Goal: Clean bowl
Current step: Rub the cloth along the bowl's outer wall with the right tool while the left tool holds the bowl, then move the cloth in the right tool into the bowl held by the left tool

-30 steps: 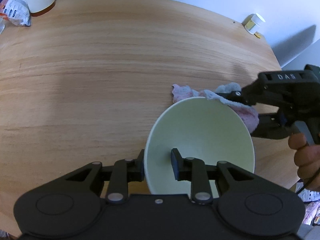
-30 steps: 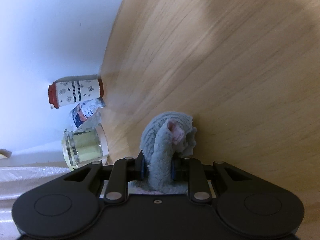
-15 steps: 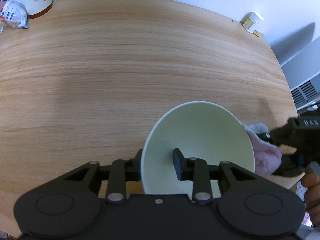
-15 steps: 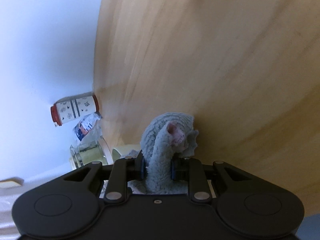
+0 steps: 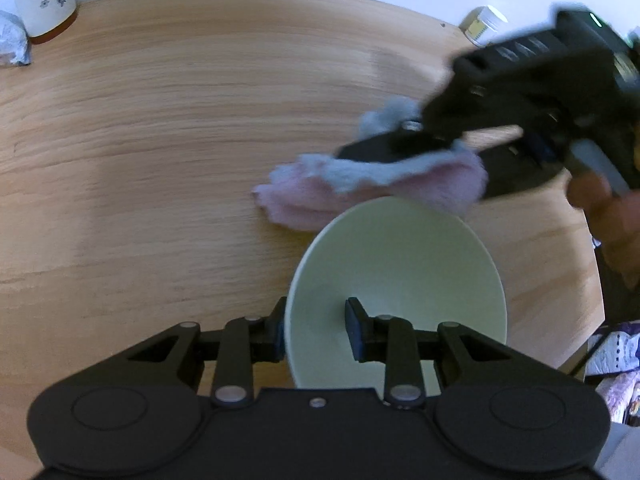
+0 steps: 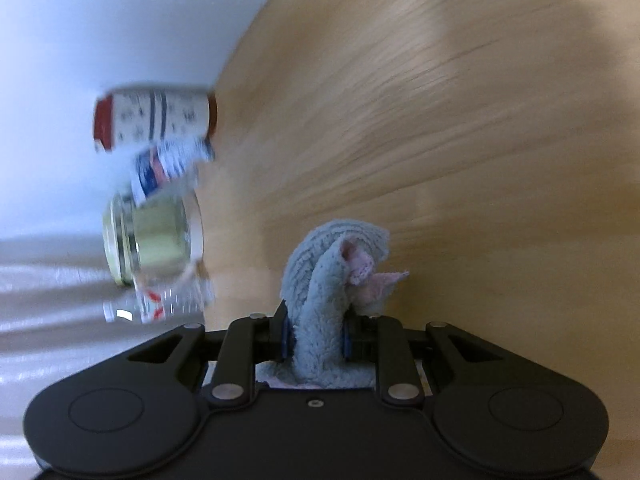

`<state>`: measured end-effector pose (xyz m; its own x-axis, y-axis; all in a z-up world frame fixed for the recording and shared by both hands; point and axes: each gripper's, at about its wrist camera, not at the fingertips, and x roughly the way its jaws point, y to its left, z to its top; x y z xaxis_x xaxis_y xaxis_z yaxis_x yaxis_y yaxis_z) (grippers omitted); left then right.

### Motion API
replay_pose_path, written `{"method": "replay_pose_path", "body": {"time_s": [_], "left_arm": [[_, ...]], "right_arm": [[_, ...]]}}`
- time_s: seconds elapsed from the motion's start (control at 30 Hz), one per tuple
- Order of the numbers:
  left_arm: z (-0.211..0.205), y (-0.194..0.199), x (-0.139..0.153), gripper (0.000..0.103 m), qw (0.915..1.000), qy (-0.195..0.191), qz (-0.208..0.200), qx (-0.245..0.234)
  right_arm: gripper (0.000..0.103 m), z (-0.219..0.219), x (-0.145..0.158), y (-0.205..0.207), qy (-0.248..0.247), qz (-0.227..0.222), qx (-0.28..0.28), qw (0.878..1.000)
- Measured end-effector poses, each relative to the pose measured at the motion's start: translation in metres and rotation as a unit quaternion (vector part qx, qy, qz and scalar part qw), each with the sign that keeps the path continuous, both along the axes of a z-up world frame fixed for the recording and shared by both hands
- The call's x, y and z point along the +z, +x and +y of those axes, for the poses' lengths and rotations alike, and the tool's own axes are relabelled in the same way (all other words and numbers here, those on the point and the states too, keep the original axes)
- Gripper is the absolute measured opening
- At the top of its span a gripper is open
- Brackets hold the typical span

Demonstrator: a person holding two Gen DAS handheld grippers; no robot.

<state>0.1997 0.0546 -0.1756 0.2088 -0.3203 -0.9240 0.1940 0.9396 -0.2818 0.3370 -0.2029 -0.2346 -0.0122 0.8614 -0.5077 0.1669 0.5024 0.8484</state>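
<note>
Swung back up since half a sec ago: right gripper point(image 5: 404, 140) w/ cloth point(image 5: 360, 184), from lower right of left-wrist frame to just beyond far rim of bowl point(image 5: 396, 280). Clamped tight on cloth, pink-grey wad bulging between pads in right-wrist view. Left gripper point(image 5: 316, 330) pinching bowl's near wall, one pad outside, one inside; bowl tilted, low centre of frame, over tabletop point(image 5: 160, 140). Likely step: wipe inside. Best: bring cloth over rim, press on inner wall, sweep round, keep clear of inside pad.
</note>
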Motion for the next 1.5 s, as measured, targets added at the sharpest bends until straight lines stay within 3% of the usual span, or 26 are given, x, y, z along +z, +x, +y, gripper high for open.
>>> {"method": "replay_pose_path", "body": {"time_s": [0.13,0.23,0.5,0.77,1.17,1.27,1.4,1.5], "left_arm": [[0.002,0.001,0.000,0.027,1.0000,-0.006,0.007,-0.003],[0.005,0.002,-0.001,0.027,0.9998,-0.014,0.009,-0.006],[0.003,0.002,0.000,0.027,0.9998,-0.014,0.008,-0.013],[0.000,0.006,0.000,0.028,0.9997,-0.014,0.015,-0.009],[-0.001,0.007,0.000,0.027,0.9995,-0.022,0.021,0.004],[0.003,0.009,-0.001,0.024,0.9991,-0.031,0.025,0.016],[0.006,0.008,-0.002,0.022,0.9984,-0.035,0.029,0.034],[0.008,0.002,-0.002,0.019,0.9971,-0.044,0.036,0.050]], "right_arm": [[0.025,0.034,0.010,0.016,-0.053,-0.035,0.104,0.992],[0.025,0.029,0.007,0.020,-0.062,-0.026,0.129,0.989],[0.025,-0.012,-0.019,0.012,-0.043,0.037,0.085,0.995],[0.026,0.035,-0.015,0.025,-0.045,0.000,0.125,0.991],[0.026,-0.032,-0.007,-0.003,-0.062,-0.017,0.079,0.995],[0.026,-0.033,0.023,-0.026,-0.121,-0.119,0.093,0.981],[0.026,-0.027,0.060,-0.053,-0.148,-0.231,0.075,0.959],[0.026,-0.011,0.086,-0.071,-0.163,-0.304,0.089,0.934]]}}
